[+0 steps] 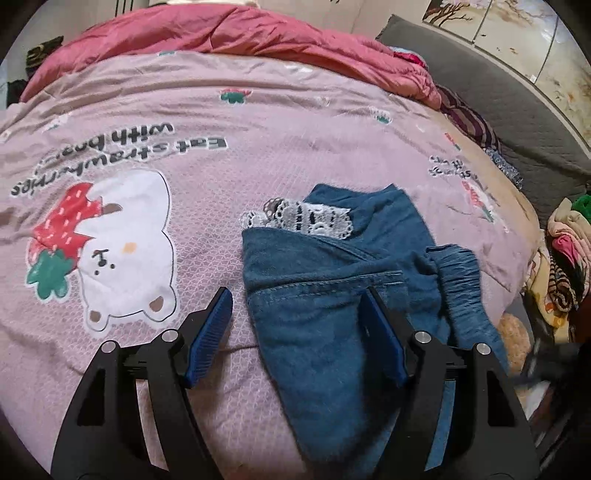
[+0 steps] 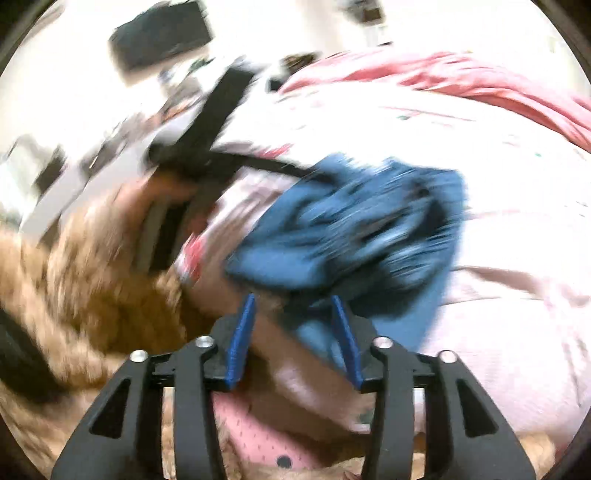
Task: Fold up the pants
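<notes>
A bed fills most of both views, covered by one pink printed bedspread with a white cartoon bear holding a strawberry and dark lettering above it. One rumpled red quilt lies bunched along the far edge, and a grey padded headboard curves down the right side of the left wrist view. A heap of mixed clothes sits at the bed's right edge.

One pair of blue denim pants lies on the bedspread, partly folded over itself, with its gathered elastic waistband turned out to the right. One piece of white lace fabric pokes out from under the denim's upper fold.

The left gripper hovers over the near part of the pants with its two blue pads spread wide; one pad is over the bare bedspread, the other over the denim, and nothing is pinched between them.

The right wrist view is heavily blurred. The right gripper has its two blue pads standing partly apart, just at the near edge of the pants; denim shows beside the right-hand pad, but no grip can be made out. A furry tan sleeve fills the left of that view.
</notes>
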